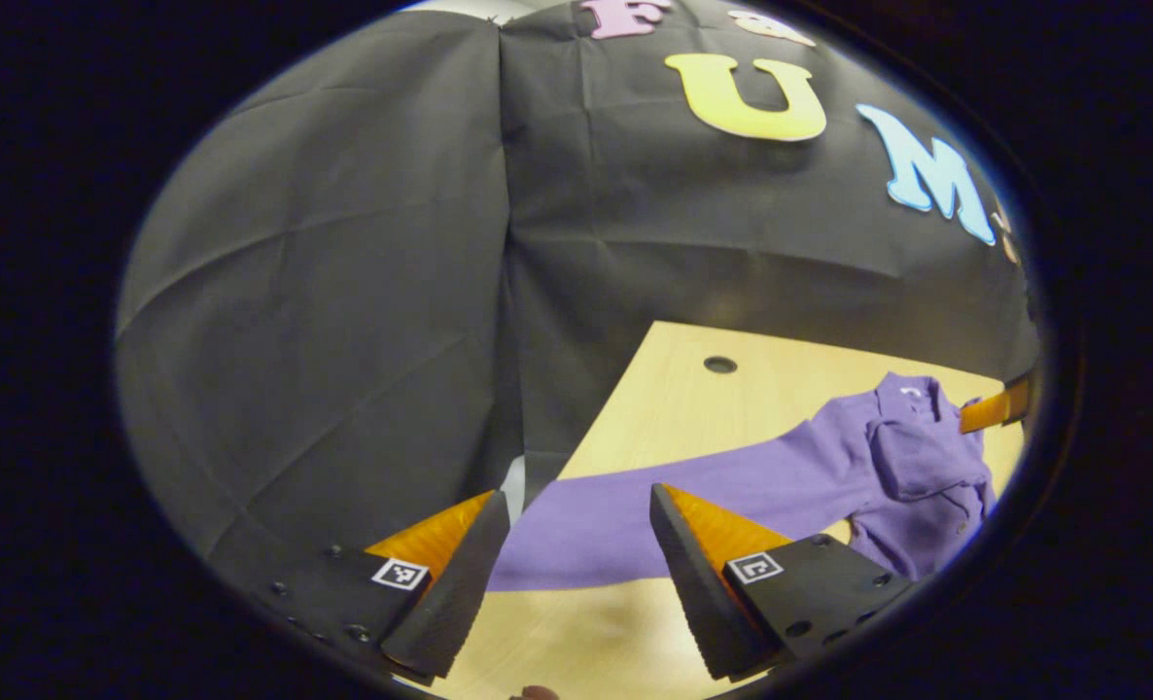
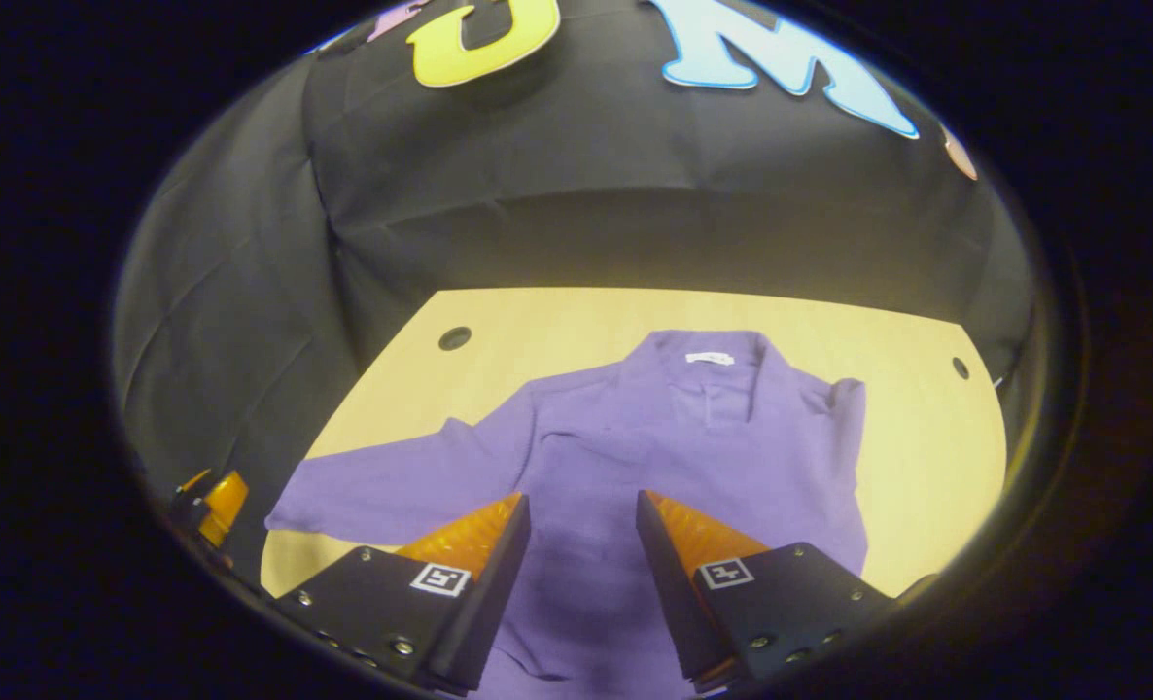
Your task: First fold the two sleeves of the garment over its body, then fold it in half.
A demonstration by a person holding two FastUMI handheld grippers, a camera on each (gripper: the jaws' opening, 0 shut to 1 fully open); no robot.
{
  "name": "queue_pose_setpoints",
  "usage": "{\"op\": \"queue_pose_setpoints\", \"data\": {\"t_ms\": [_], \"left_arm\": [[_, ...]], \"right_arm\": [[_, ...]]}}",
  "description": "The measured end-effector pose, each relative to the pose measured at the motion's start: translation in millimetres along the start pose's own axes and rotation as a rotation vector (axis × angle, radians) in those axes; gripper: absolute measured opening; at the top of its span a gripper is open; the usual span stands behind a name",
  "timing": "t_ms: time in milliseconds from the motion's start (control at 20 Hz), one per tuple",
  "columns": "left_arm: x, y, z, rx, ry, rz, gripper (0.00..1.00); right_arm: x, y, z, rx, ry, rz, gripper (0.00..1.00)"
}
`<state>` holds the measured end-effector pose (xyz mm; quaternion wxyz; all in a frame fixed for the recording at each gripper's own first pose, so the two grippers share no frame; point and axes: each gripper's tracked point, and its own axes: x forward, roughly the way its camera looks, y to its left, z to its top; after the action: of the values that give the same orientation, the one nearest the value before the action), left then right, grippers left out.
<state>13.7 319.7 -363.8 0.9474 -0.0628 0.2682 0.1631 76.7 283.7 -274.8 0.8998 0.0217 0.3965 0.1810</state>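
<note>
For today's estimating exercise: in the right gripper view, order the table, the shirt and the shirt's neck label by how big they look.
1. table
2. shirt, covering much of the table
3. neck label, clearly smallest

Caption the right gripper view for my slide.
Open right gripper above purple shirt on the table, one sleeve outstretched.

Two hand-held grippers, both with fingers spread, nothing held.

Left hand-held gripper (image 1: 576, 569): fingers parted with a wide gap between them, nothing pinched, tilted slightly downward; seen again from the right gripper view as a small part at the lower left edge (image 2: 212, 506). Right hand-held gripper (image 2: 581, 574): fingers likewise apart and gripping nothing, pointed forward and down; one finger of it shows at the far right edge of the left gripper view (image 1: 995, 410).
</note>
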Motion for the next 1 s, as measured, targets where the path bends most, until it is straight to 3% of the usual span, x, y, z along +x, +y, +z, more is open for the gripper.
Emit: {"op": "queue_pose_setpoints", "data": {"t_ms": [50, 300, 350, 500, 750, 900, 1000], "left_arm": [[10, -1, -10, -0.007, 0.028, -0.007, 0.97], [40, -5, -48, 0.006, 0.118, -0.015, 0.97], [44, -6, -54, 0.009, 0.13, -0.016, 0.97], [54, -4, -72, 0.006, 0.177, -0.015, 0.97], [55, -4, -73, -0.006, 0.196, -0.026, 0.99], [57, -6, -71, -0.027, 0.194, -0.04, 0.92], [59, -18, -75, -0.032, 0.188, -0.053, 0.81]], "right_arm": [[-5, -7, -2, 0.006, -0.001, -0.012, 0.7], [-28, -41, -15, 0.043, 0.005, -0.078, 0.7], [-31, -46, -16, 0.045, 0.007, -0.088, 0.65], [-38, -59, -23, 0.053, 0.011, -0.114, 0.7], [-46, -68, -21, 0.078, -0.003, -0.131, 0.7], [-47, -68, -23, 0.085, -0.006, -0.13, 0.7], [-50, -67, -25, 0.087, -0.007, -0.13, 0.7]]}}
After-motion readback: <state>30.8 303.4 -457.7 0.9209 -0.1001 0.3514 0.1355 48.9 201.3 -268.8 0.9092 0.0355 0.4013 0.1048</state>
